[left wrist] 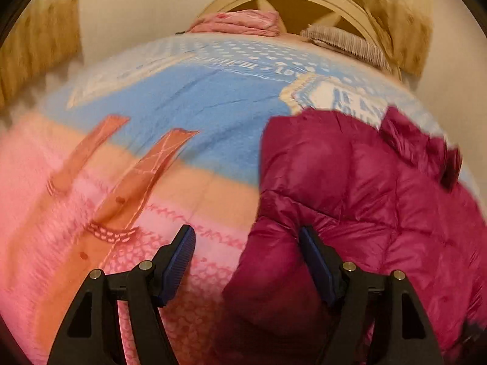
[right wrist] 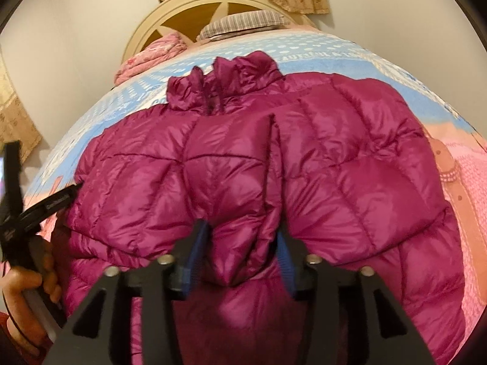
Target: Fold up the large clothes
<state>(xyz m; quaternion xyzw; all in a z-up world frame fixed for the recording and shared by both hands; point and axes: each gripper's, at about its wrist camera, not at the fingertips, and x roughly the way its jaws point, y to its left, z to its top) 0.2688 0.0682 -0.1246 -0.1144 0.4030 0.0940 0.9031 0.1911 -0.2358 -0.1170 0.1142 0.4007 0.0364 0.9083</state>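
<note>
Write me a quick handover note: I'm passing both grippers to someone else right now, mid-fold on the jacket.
Left gripper: open, empty, over the jacket's left edge; one finger rests against the fabric.
Right gripper: fingers on either side of a bunched ridge of the jacket at its near end; whether it is gripping is unclear.
Jacket: spread on the bed's blanket, collar towards the headboard.
Done: laid out; no finished fold visible.
Left: probably grip the left edge and fold across, then fold lengthwise.
</note>
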